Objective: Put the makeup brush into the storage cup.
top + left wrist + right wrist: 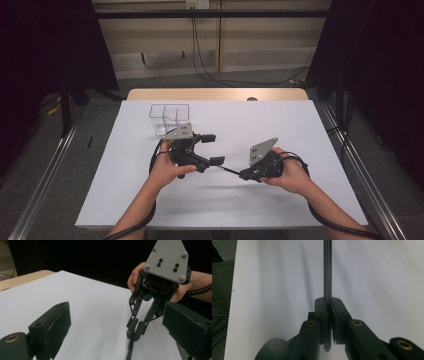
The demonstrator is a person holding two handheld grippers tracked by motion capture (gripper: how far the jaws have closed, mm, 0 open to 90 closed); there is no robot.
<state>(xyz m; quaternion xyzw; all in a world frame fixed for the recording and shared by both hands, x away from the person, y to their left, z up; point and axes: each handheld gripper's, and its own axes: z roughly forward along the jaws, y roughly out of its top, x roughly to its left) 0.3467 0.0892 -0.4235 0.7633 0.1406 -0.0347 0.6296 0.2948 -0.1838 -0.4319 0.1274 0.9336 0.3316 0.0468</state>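
Right claw (327, 315) clamped shut on a thin black pen (327, 270), holding it level just above the desk (300, 130) middle, tip toward the left claw (212, 148), which gapes empty, likely after handing over.

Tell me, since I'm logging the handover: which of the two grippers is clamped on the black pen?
The right gripper: its jaws are shut on the pen. The left gripper stands open, with nothing between its jaws.

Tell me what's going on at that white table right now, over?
Right tongs shut on thin black pen. Left tongs open, nothing between them. Clear plastic divided box stands beyond the left hand, untouched. Nothing in the way.
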